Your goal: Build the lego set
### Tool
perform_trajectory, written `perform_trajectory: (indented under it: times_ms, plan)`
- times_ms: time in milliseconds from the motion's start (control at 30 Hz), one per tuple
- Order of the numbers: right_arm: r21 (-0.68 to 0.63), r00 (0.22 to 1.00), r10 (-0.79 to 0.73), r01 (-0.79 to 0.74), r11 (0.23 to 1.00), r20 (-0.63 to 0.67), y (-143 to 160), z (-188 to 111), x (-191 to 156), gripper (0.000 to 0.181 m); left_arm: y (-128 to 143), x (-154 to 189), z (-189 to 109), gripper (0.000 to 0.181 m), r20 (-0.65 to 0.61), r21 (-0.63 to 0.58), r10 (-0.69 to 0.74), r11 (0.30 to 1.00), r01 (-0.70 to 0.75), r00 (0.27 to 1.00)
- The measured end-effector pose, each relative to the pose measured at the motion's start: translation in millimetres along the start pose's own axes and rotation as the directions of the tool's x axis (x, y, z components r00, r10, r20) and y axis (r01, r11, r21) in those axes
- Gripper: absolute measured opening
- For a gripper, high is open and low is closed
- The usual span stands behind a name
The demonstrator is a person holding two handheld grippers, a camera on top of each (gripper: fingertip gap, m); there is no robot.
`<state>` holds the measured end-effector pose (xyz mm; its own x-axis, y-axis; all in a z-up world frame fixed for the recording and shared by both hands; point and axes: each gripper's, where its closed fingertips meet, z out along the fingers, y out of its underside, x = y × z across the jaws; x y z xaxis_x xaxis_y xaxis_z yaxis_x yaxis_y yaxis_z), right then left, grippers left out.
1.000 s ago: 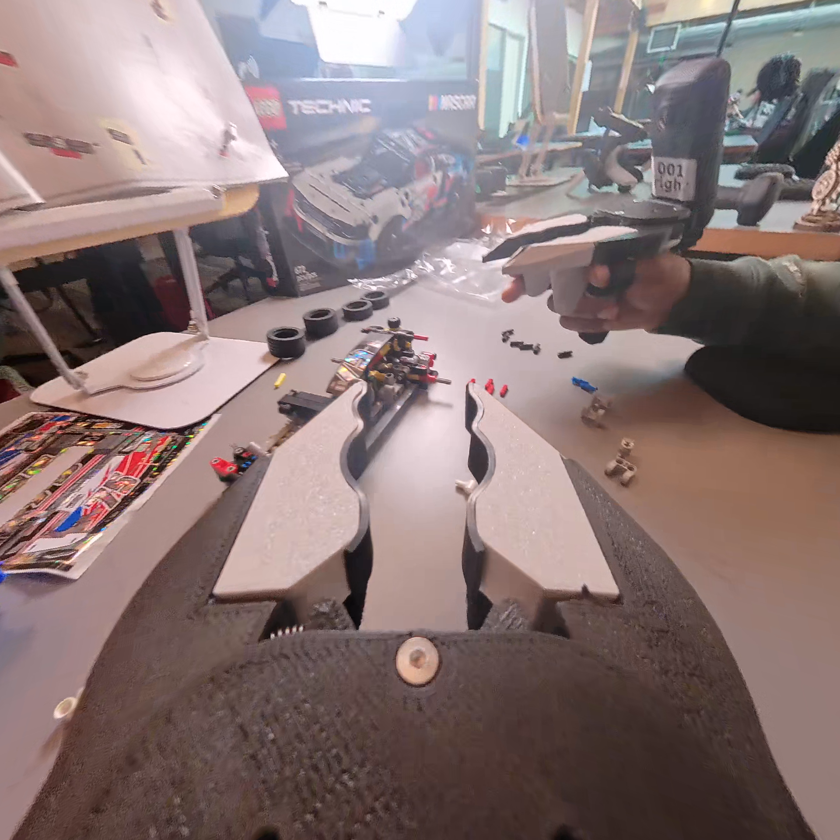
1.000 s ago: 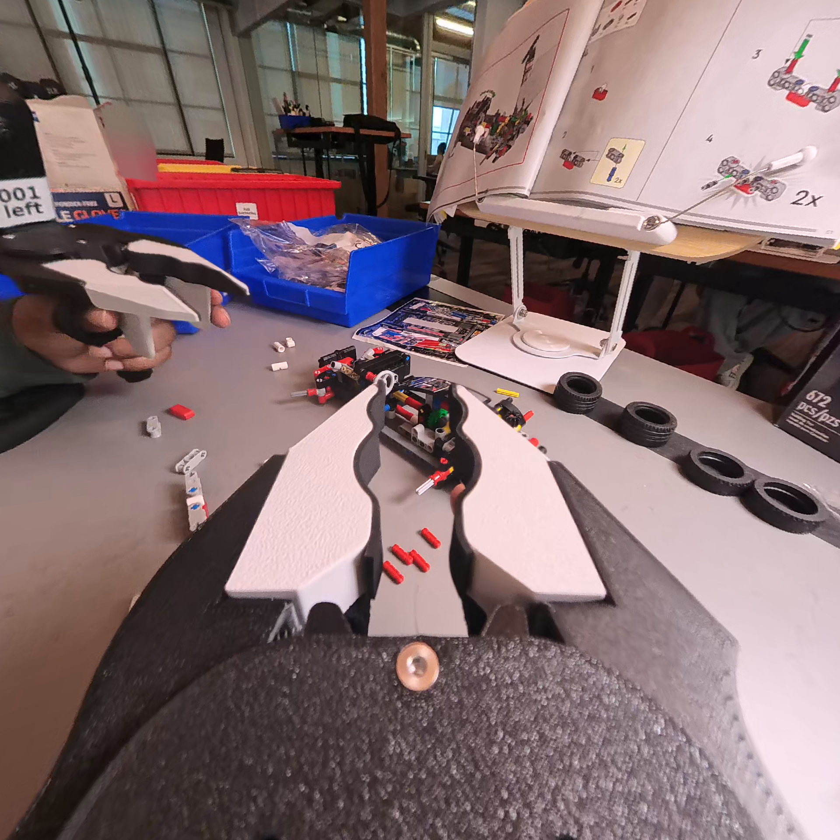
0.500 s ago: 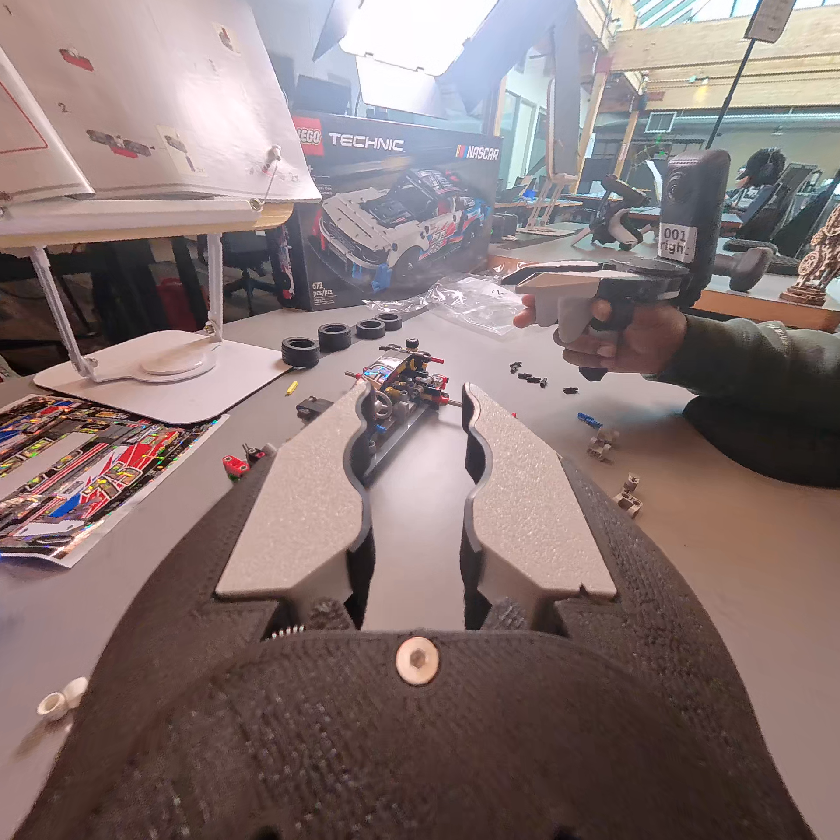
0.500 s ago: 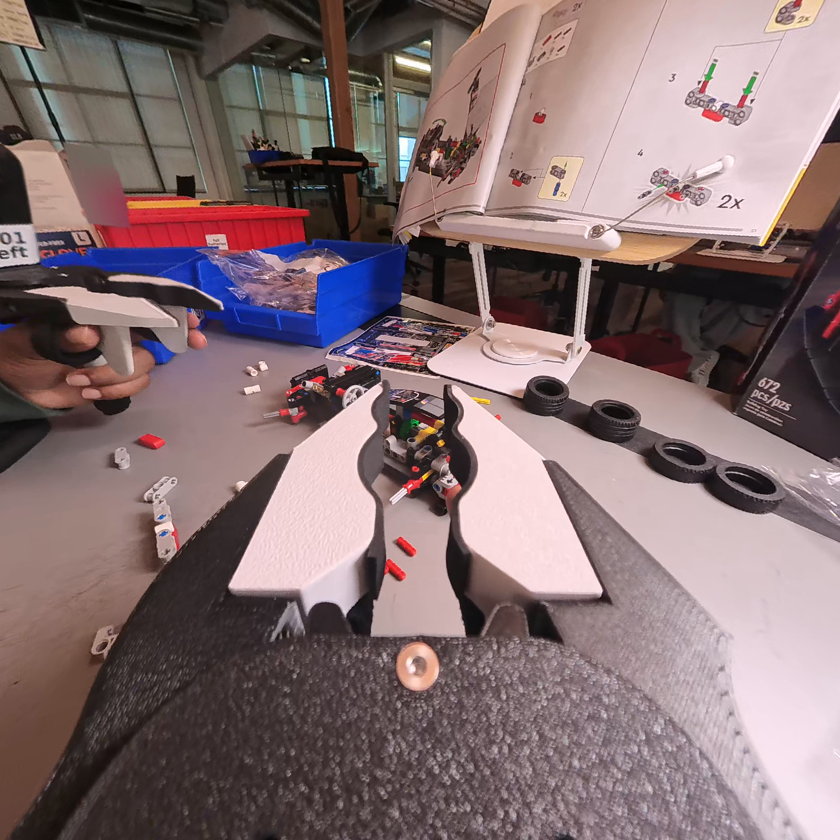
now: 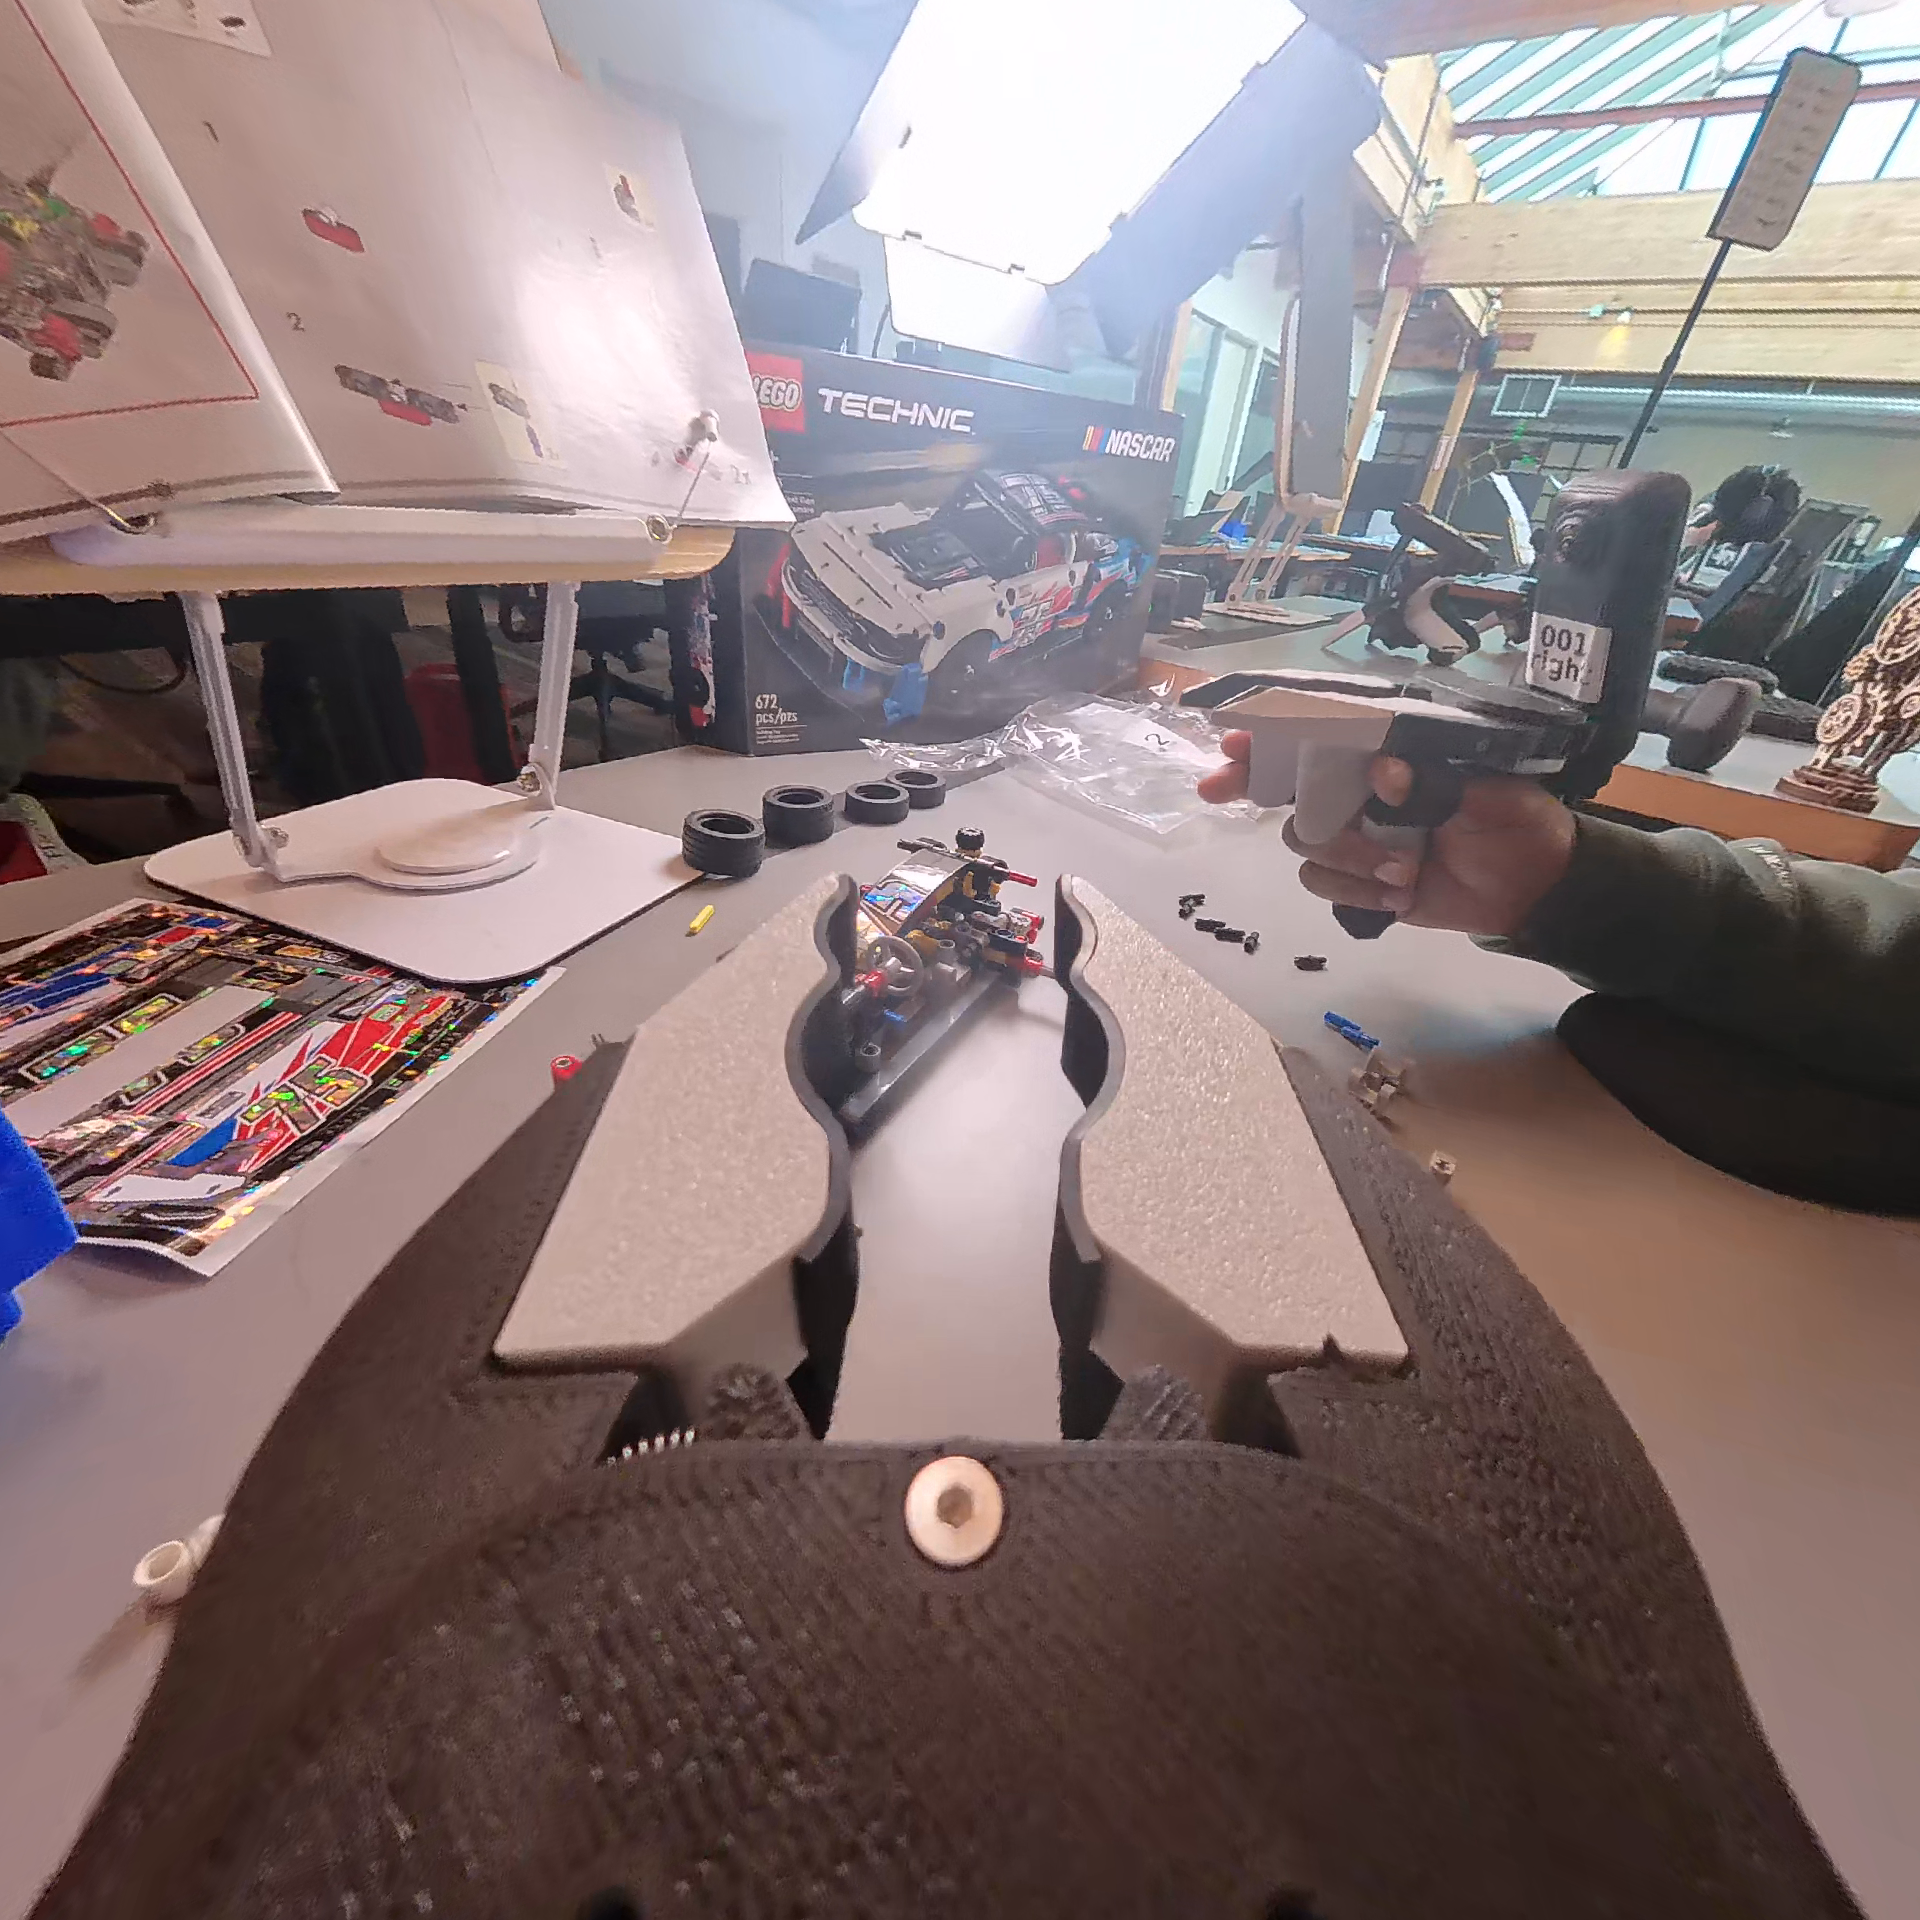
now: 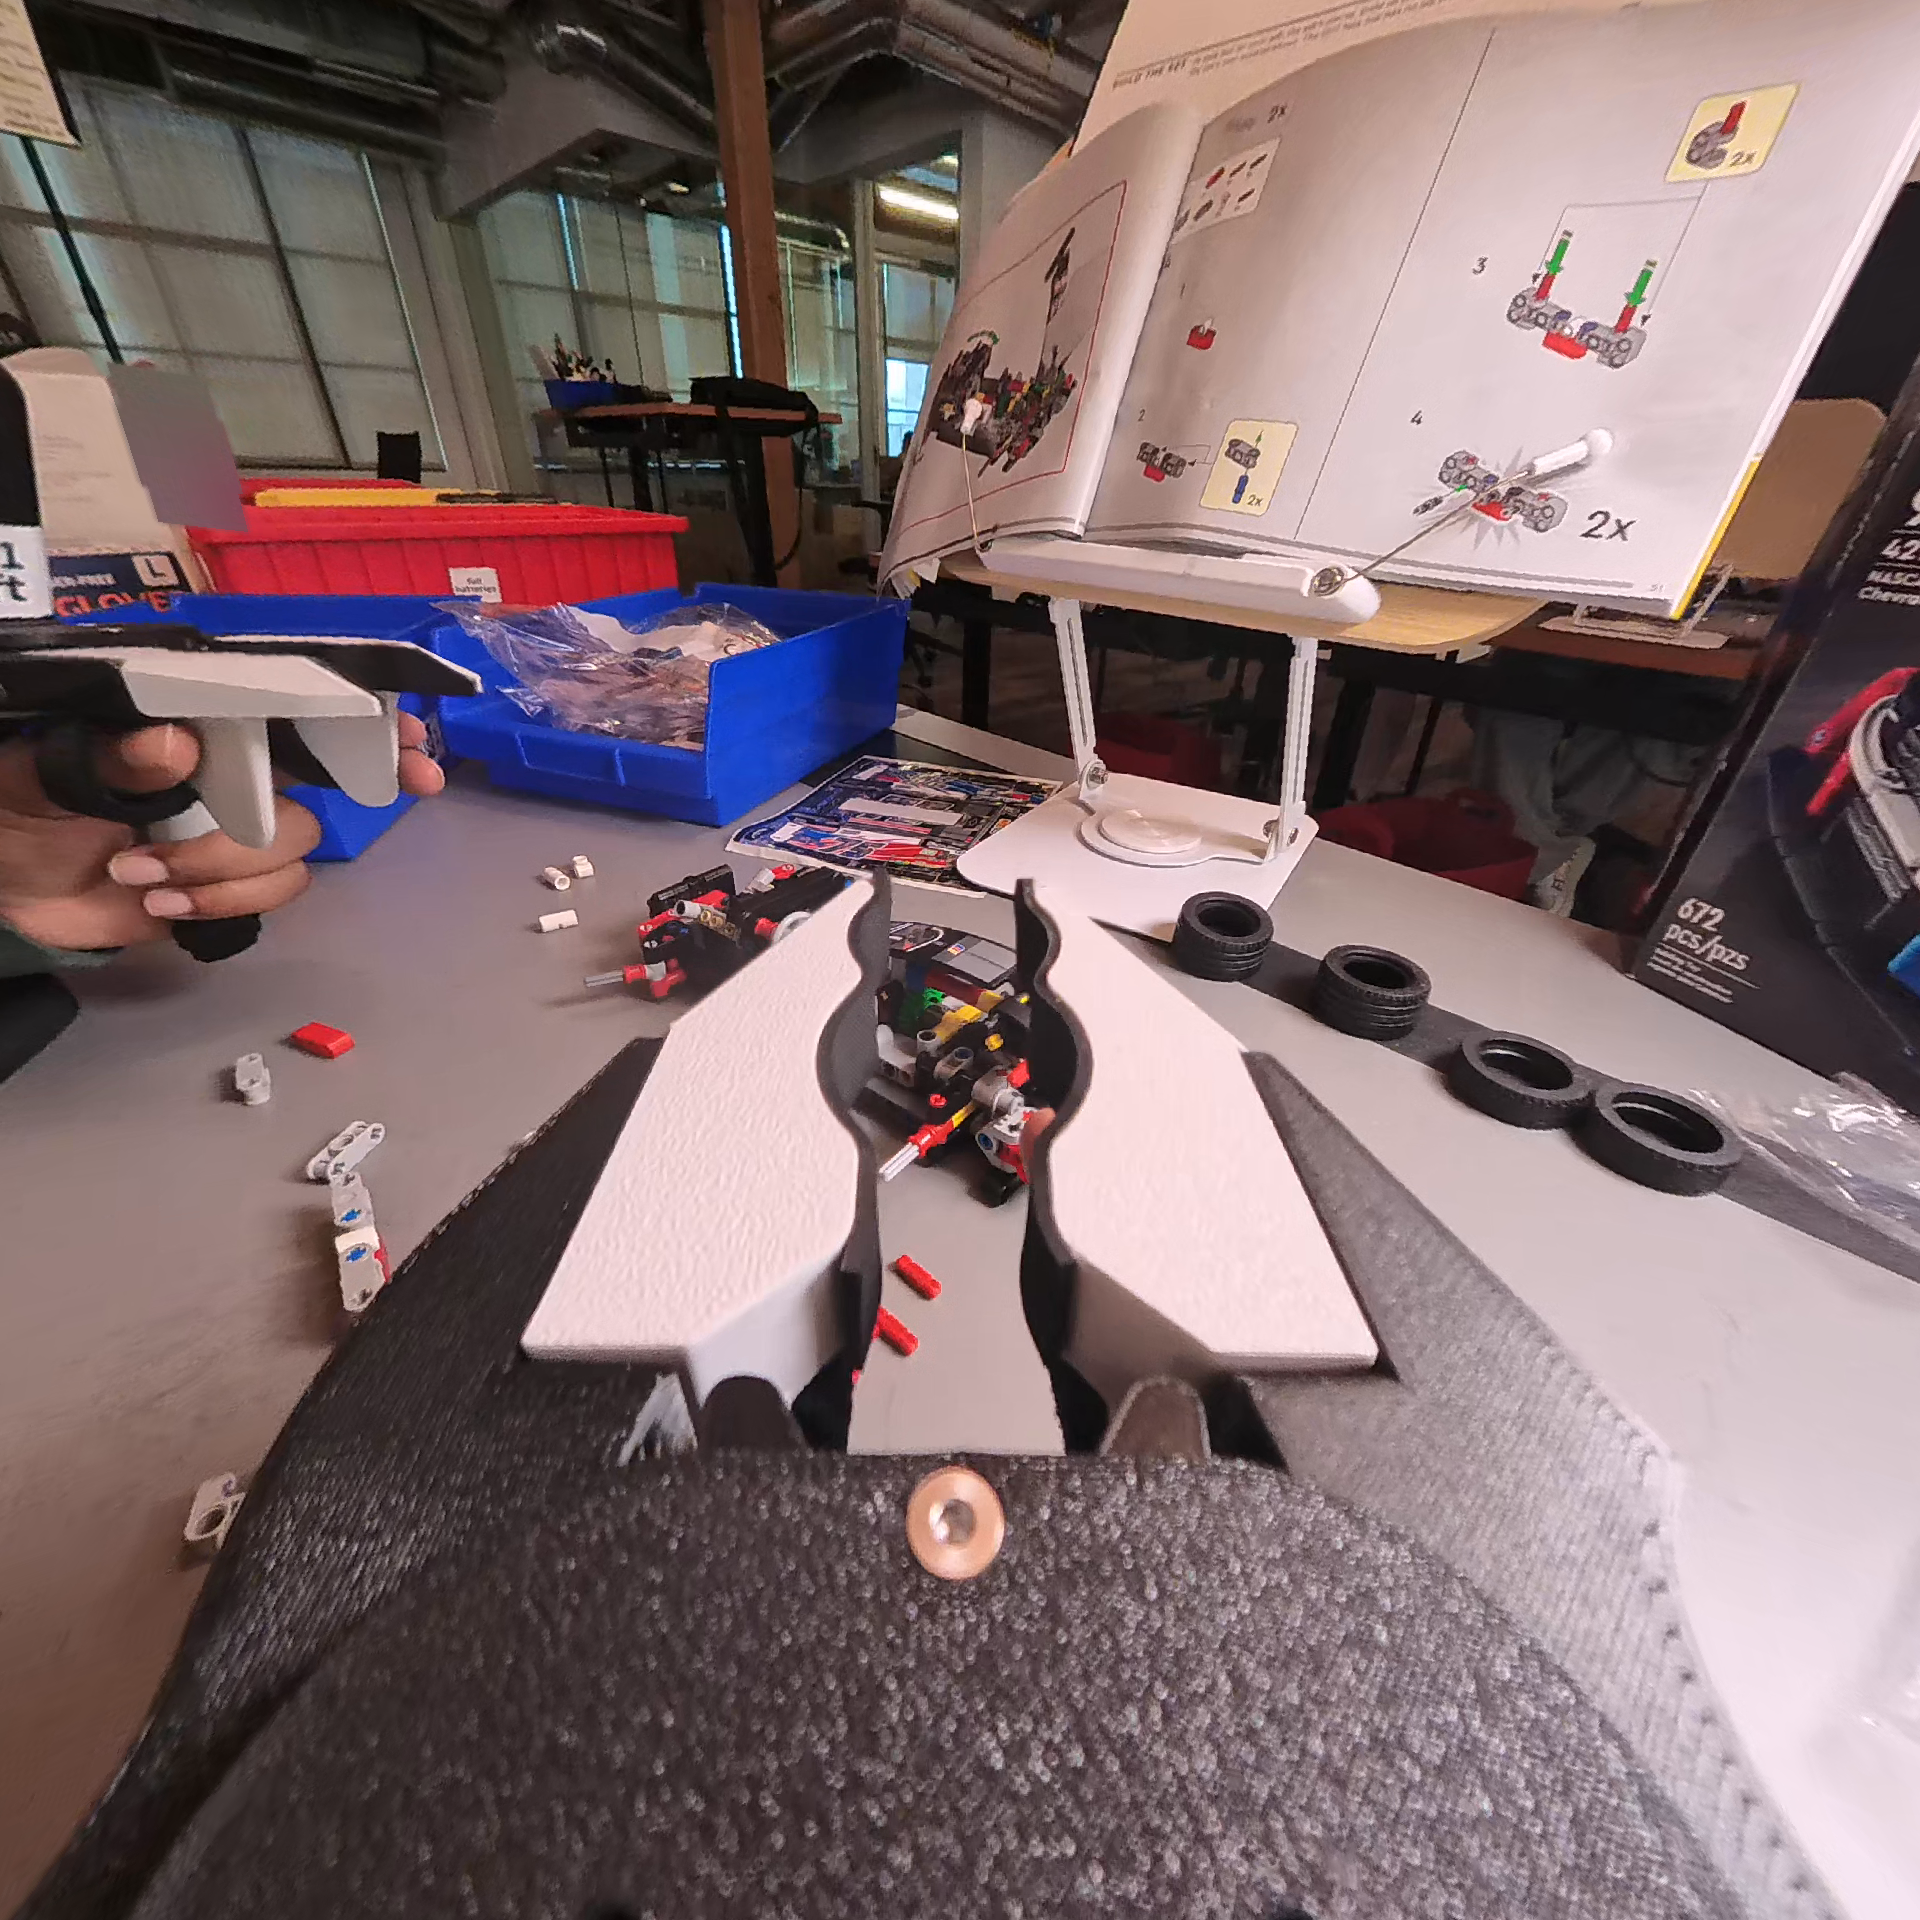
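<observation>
While both of your grippers hang above the grey table (image 5: 935, 1299), each has its jaws spread and holds nothing: your left gripper (image 5: 951, 914) and your right gripper (image 6: 951, 914) both frame the half-built lego car (image 6: 951, 1049) in the gap between their fingers, just beyond the tips. One second, smaller subassembly (image 6: 727, 920) lies ahead-left of your right jaws. Four black tyres (image 6: 1371, 992) sit in a row to the right of those jaws; from your left gripper they line up ahead of the left finger (image 5: 800, 810). Two red pins (image 6: 904, 1304) show on the table between your right fingers, short of the car. One sticker sheet (image 5: 187, 1049) lies left of your left jaws, one instruction book on a white stand (image 6: 1174, 842) rises beyond the car, and one set box (image 5: 956, 551) stands behind the tyres. Small black pins (image 5: 1221, 925) lie scattered to the right of your left jaws. Nothing lies between either gripper's tips and the car.
</observation>
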<state>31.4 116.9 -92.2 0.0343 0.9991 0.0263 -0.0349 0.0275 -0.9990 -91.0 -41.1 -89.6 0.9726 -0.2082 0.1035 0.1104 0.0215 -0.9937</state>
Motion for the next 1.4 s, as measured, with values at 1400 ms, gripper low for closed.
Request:
perform_trajectory:
  times_ms: [1400]
  plan:
    - [-0.625,0.849,-0.140,0.477,0.618,0.510,130.8,-14.3,-15.0,0.011,25.8,-12.7,2.4,0.025,0.070,-0.122,0.087,0.990,-0.078,0.994]
